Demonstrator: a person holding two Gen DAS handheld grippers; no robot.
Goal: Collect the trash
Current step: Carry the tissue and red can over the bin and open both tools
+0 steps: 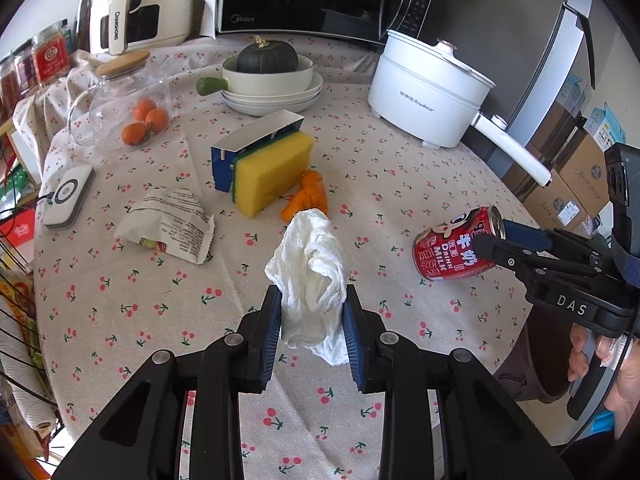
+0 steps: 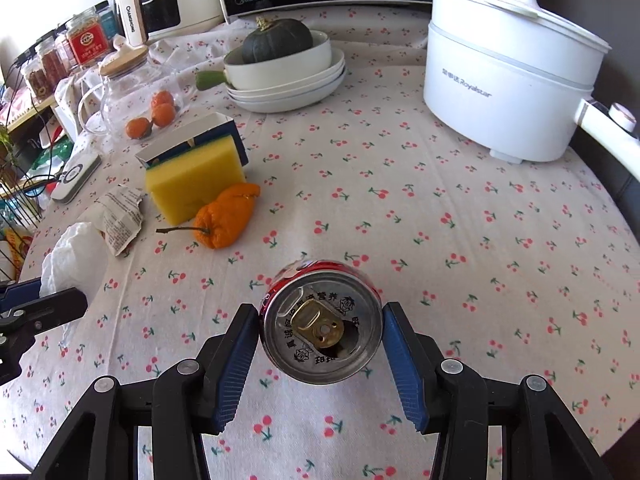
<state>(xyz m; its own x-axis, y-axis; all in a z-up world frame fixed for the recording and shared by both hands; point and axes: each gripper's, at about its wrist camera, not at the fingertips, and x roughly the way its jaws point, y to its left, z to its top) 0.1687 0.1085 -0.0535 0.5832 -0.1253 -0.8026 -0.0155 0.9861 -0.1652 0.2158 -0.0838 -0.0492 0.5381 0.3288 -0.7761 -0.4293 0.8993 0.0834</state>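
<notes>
My left gripper [image 1: 313,312] is shut on a crumpled white tissue [image 1: 312,272] and holds it above the cherry-print tablecloth; the tissue also shows in the right wrist view [image 2: 74,258]. My right gripper [image 2: 320,328] is shut on a red milk drink can [image 2: 322,328], its opened top facing the camera; the can shows in the left wrist view [image 1: 456,248] at the table's right side. A torn printed wrapper [image 1: 168,220] lies on the table to the left. A shrivelled orange peel [image 1: 306,196] lies beside a yellow sponge [image 1: 272,170].
At the back stand a white electric pot [image 1: 428,88], stacked bowls with a green squash [image 1: 268,60], a glass jar with oranges [image 1: 132,108], a microwave and an air fryer. A small white device [image 1: 68,196] lies at the left edge. Cardboard boxes [image 1: 568,184] stand beyond the right edge.
</notes>
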